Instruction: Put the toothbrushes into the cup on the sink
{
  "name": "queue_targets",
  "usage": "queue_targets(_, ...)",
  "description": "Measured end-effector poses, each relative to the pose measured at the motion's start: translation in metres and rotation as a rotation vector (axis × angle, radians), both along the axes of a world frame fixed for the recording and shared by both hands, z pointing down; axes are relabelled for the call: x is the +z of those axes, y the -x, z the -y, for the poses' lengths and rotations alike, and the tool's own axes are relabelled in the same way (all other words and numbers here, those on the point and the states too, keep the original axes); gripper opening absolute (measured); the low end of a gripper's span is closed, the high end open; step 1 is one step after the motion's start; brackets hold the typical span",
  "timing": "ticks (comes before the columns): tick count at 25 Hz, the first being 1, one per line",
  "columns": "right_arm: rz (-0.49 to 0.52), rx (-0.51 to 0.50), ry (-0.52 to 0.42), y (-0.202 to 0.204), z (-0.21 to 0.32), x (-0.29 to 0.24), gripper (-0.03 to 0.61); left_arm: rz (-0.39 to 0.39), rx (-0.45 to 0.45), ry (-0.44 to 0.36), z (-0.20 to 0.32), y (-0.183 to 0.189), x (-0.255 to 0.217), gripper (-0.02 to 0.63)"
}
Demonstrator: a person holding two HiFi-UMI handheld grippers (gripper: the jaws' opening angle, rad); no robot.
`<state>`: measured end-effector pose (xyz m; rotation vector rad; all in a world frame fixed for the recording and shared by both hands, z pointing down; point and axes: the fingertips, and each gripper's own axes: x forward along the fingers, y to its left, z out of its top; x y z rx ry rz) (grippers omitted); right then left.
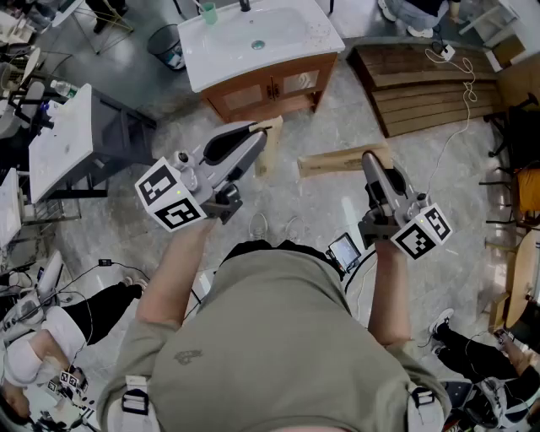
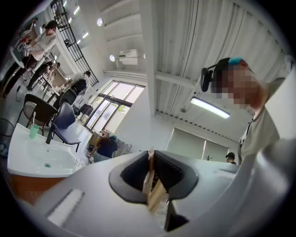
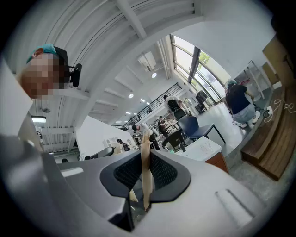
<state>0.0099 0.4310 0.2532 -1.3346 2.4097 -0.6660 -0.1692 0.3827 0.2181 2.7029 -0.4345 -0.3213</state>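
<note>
cup (image 1: 207,12) sits at sink (image 1: 295,38) rim, far ahead, well apart from both tools. left gripper (image 1: 257,137) clamped narrow on wooden toothbrush (image 1: 269,150), shaft poking past jaws, prob so it drops in end-first. right gripper (image 1: 372,160) same w/ 2nd toothbrush (image 1: 333,160), held crosswise. both look mid-carry imo.

Left hand-held gripper (image 1: 256,142): held out at the left, jaws pointed far and rightward; pads are pressed onto the left toothbrush (image 2: 151,183).
Right hand-held gripper (image 1: 371,162): held out at the right, jaws pointed far and slightly leftward; pads are closed on the right toothbrush (image 3: 144,178).
Left forearm (image 1: 173,270): bare, extended forward.
Right forearm (image 1: 390,291): bare, extended forward, kept well apart from the left forearm.
</note>
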Motion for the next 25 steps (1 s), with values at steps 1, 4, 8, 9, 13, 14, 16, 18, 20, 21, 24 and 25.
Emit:
queue_targets(1,0.000,-0.001,0.000,0.000,0.001,0.000,0.055,0.000,-0.001,0.000,0.001,0.001,0.000,0.043)
queue_targets(4,0.001,-0.002,0.002,0.001,0.002,0.001,0.055,0.002,-0.003,0.001,0.003,0.001,0.001,0.043)
queue_targets(8,0.002,-0.005,0.005,-0.001,0.002,0.001,0.055,0.007,-0.004,0.006,0.004,-0.001,0.001,0.043)
queue_targets(9,0.005,-0.007,0.006,-0.001,0.003,0.001,0.055,0.008,-0.005,0.008,0.004,-0.002,0.002,0.043)
queue_targets(13,0.016,0.001,0.009,-0.008,0.002,0.005,0.055,0.015,-0.008,0.013,0.002,-0.006,0.008,0.043)
queue_targets(14,0.019,0.004,0.011,-0.011,0.000,0.007,0.054,0.019,-0.011,0.014,0.001,-0.007,0.010,0.043)
queue_targets(16,0.024,0.007,0.015,-0.020,-0.005,0.010,0.054,0.027,-0.023,0.018,-0.002,-0.009,0.014,0.043)
queue_targets(18,0.028,0.009,0.019,-0.030,-0.011,0.016,0.054,0.036,-0.040,0.021,-0.005,-0.013,0.020,0.043)
queue_targets(20,0.030,0.012,0.025,-0.042,-0.016,0.022,0.054,0.042,-0.057,0.021,-0.008,-0.017,0.024,0.043)
queue_targets(21,0.031,0.013,0.027,-0.046,-0.018,0.024,0.054,0.045,-0.064,0.020,-0.009,-0.018,0.024,0.043)
queue_targets(24,0.039,0.015,0.034,-0.052,-0.017,0.027,0.054,0.047,-0.077,0.020,-0.009,-0.019,0.024,0.043)
queue_targets(25,0.042,0.016,0.034,-0.053,-0.016,0.026,0.054,0.047,-0.079,0.020,-0.009,-0.019,0.023,0.043)
